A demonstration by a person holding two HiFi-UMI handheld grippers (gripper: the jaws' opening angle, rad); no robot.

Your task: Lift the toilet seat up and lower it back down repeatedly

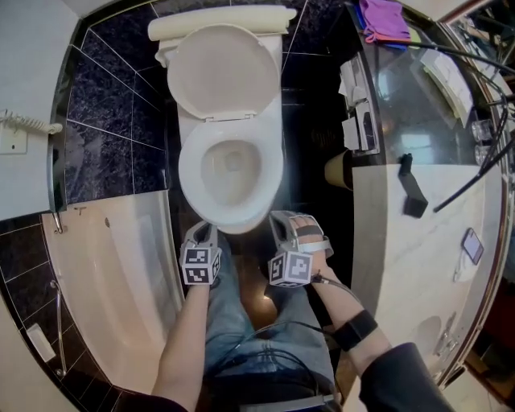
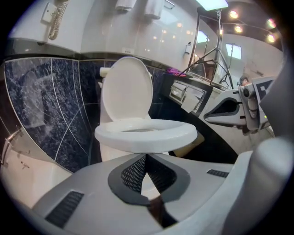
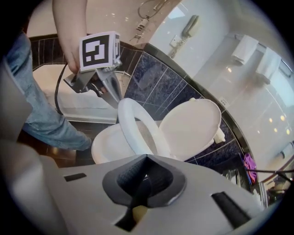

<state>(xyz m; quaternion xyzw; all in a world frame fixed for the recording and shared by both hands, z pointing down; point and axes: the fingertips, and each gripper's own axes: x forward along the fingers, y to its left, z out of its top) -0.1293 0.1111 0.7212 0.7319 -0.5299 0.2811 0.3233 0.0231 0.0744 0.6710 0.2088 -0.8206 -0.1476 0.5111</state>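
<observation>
Toilet seat (image 1: 190,170) sits low over the bowl, its front seemingly slightly raised; lid (image 1: 224,71) upright. Left hand-held gripper (image 1: 201,236) and right hand-held gripper (image 1: 286,224), both pinched together and empty, at its front rim. Lowering judged nearly complete; further cycles remain.

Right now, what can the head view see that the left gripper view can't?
Only the head view shows the jeans and the inside of the bowl. Only the left gripper view shows the ceiling lights and the towels high on the wall. Both show the raised lid, the wall phone and the right gripper.
</observation>
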